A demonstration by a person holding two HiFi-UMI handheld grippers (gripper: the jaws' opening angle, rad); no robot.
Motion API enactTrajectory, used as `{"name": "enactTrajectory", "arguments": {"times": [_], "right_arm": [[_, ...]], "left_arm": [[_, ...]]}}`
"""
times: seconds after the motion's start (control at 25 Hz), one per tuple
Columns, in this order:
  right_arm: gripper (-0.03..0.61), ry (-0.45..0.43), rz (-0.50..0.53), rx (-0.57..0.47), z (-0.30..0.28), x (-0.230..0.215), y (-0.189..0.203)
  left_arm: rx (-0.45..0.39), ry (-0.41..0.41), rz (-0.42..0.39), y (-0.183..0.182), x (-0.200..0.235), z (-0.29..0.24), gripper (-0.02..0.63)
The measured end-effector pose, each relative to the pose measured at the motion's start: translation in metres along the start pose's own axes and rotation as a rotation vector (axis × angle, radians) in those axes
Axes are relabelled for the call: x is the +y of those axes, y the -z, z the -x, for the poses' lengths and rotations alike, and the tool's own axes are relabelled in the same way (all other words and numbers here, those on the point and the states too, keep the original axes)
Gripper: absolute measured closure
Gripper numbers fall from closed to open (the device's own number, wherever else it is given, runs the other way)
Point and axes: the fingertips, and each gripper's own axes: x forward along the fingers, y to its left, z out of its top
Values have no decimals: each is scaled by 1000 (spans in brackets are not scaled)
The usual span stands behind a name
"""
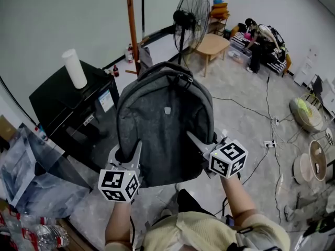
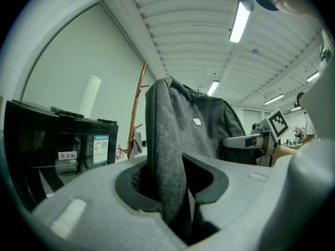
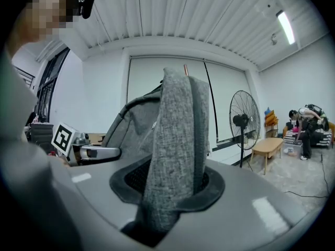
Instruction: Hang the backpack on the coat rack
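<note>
A grey backpack [image 1: 165,124] hangs in the air in front of me, held up by both grippers at its lower sides. My left gripper [image 1: 128,158] is shut on the backpack's left edge, whose grey fabric [image 2: 165,156] fills the jaws in the left gripper view. On the other side my right gripper [image 1: 204,148] is shut on the right edge, the fabric fold [image 3: 175,161] pinched between its jaws. The wooden coat rack [image 1: 132,27] stands behind the backpack, by the wall; its pole [image 2: 137,109] also shows past the bag in the left gripper view.
A black cabinet [image 1: 73,106] with a white roll [image 1: 75,68] on top stands to the left. A pedestal fan [image 1: 191,14] and a low wooden table [image 1: 213,45] are behind the rack. Cables [image 1: 261,135] run over the floor at right. A person [image 1: 255,46] bends at the far right.
</note>
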Motion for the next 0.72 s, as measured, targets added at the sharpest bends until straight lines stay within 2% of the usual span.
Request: {"name": "enactTrajectory", "arguments": {"times": [0.28,0.44,0.72], "right_arm": [[446,-32,6,-69,-40,-51,-33],[446,-56,26,-83,-61,-87,-54],[446,-125,34,-90,-103,-136,-78]], "left_arm": [[-36,-31,-80,-37,14,-59,485],[-53,-46,-83,-53,16,-97,485],[-50,-123,-85,-74,27,-147,486]]}}
